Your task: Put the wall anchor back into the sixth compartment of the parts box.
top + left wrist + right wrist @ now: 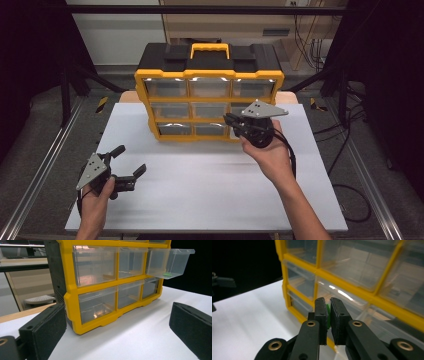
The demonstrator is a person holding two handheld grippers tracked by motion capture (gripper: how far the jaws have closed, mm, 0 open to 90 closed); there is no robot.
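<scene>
My left claw (131, 161) sits low over the white worktop (200, 185) at its left side, jaws spread wide with nothing between them, well apart from the yellow drawer cabinet (210, 105). It looks idle to me, waiting its turn.

From the left gripper view, the cabinet's clear drawers are mostly pushed in, but one drawer (170, 262) on the right column's middle row stands pulled out, and a small green piece (167, 274) shows at its front lower edge.

Further right, my right claw (329, 315) is up at the cabinet's right side, jaws nearly together and pinching a small green piece (328, 317) between the pads.

I judge the drawer is already opened and the green piece is gripped; whether it is going in or coming out I cannot tell. What is left, I reckon, is to set it down and push the drawer shut.
</scene>
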